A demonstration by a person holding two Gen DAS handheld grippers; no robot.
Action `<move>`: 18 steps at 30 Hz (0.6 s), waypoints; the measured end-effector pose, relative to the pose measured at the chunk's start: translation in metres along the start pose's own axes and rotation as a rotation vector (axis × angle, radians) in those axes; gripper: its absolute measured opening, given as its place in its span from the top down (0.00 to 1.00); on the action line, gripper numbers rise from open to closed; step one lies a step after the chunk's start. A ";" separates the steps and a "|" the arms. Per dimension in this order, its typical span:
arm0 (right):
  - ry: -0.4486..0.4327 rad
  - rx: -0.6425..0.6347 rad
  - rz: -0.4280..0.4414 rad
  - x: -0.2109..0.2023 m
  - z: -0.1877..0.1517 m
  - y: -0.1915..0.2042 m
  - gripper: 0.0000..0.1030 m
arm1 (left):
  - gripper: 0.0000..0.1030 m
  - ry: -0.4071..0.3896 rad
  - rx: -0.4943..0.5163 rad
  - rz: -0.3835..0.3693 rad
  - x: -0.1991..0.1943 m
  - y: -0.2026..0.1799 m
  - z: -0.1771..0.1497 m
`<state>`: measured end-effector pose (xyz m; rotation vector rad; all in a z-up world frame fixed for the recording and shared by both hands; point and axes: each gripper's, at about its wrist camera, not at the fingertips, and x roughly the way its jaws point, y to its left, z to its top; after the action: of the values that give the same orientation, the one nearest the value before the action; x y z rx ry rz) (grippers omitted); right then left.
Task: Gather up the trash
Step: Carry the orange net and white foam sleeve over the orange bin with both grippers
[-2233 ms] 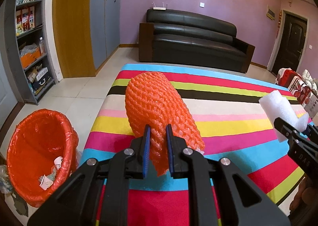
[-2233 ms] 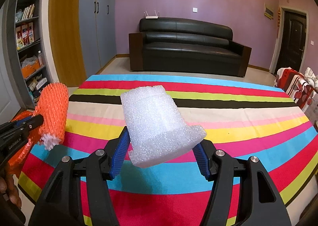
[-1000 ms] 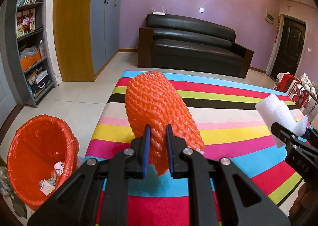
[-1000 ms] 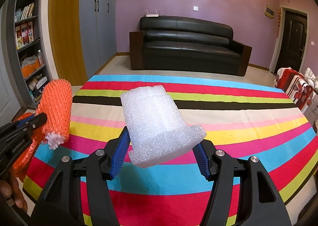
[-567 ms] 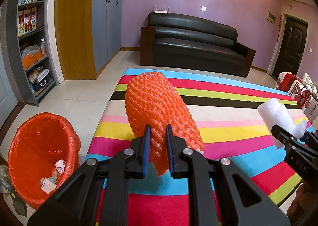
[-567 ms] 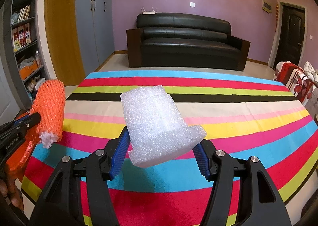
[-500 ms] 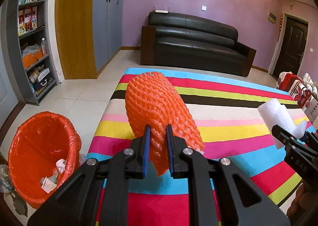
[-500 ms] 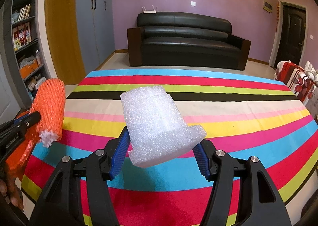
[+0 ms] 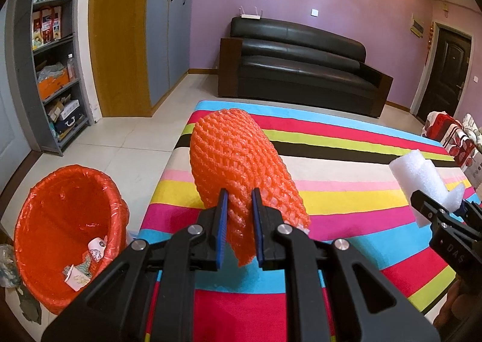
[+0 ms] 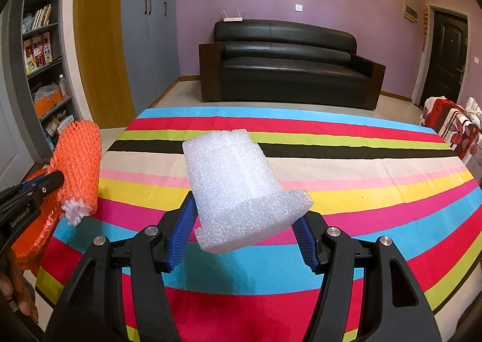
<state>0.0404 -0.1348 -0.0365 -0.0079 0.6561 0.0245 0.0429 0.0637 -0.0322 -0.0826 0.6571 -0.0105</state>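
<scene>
Left gripper [image 9: 238, 209] is pinching the orange foam net [image 9: 238, 167] above the striped table [image 9: 346, 191]; the orange bin [image 9: 63, 221] is sitting down-left of it. Right gripper [image 10: 244, 230] is clamping the white foam piece [image 10: 238, 185].

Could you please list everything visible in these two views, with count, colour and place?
foam net sleeve: 1, orange, held above the striped cloth
foam piece: 1, white, held above the cloth
striped cloth: 1, multicoloured, covering the table
trash bin: 1, orange liner, on the floor at left, scraps inside
sofa: 1, black, by the far wall
bookshelf: 1, grey, far left
door: 1, dark, far right
left gripper: black, blue pads, shut on the sleeve
right gripper: black, blue pads, shut on the foam piece
</scene>
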 end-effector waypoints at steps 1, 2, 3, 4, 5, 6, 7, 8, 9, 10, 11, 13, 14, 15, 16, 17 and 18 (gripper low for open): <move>0.001 -0.001 0.002 0.000 0.000 0.000 0.43 | 0.85 -0.001 -0.002 0.002 -0.001 0.001 0.000; 0.001 -0.003 0.005 0.001 0.000 0.002 0.43 | 0.85 -0.001 -0.004 0.004 -0.001 0.001 0.000; 0.001 -0.005 0.009 0.001 0.001 0.002 0.43 | 0.85 -0.001 -0.007 0.007 -0.001 0.002 0.000; 0.000 -0.008 0.013 0.002 0.001 0.004 0.43 | 0.85 -0.001 -0.009 0.010 -0.001 0.003 0.000; 0.000 -0.011 0.017 0.002 0.001 0.006 0.43 | 0.85 -0.001 -0.011 0.012 -0.001 0.005 0.000; 0.001 -0.016 0.023 0.003 0.000 0.010 0.43 | 0.85 -0.001 -0.012 0.015 -0.002 0.005 0.000; 0.003 -0.020 0.027 0.003 0.000 0.013 0.43 | 0.85 -0.002 -0.013 0.018 -0.003 0.006 -0.001; 0.003 -0.023 0.033 0.003 0.000 0.016 0.43 | 0.85 -0.003 -0.015 0.023 -0.004 0.007 -0.001; 0.001 -0.026 0.038 0.003 -0.001 0.020 0.43 | 0.85 -0.003 -0.018 0.027 -0.005 0.009 -0.001; 0.000 -0.029 0.043 0.002 -0.001 0.023 0.43 | 0.85 -0.003 -0.020 0.030 -0.006 0.010 -0.001; 0.000 -0.031 0.048 0.002 -0.001 0.026 0.43 | 0.85 -0.004 -0.025 0.036 -0.007 0.013 -0.001; -0.001 -0.036 0.059 0.001 -0.001 0.033 0.43 | 0.85 -0.006 -0.034 0.046 -0.010 0.019 -0.001; -0.001 -0.039 0.065 0.001 0.000 0.036 0.43 | 0.85 -0.007 -0.037 0.049 -0.012 0.022 -0.001; -0.003 -0.042 0.070 0.000 0.000 0.039 0.43 | 0.85 -0.007 -0.042 0.055 -0.013 0.026 0.000; -0.005 -0.046 0.075 -0.001 0.001 0.043 0.43 | 0.85 -0.008 -0.043 0.061 -0.015 0.029 0.000; -0.007 -0.047 0.080 -0.001 0.002 0.047 0.43 | 0.85 -0.008 -0.042 0.066 -0.017 0.033 0.000; -0.007 -0.047 0.084 -0.001 0.003 0.049 0.43 | 0.85 -0.009 -0.039 0.071 -0.017 0.036 0.001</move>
<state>0.0400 -0.0856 -0.0333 -0.0261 0.6484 0.1206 0.0289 0.1002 -0.0238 -0.0971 0.6512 0.0711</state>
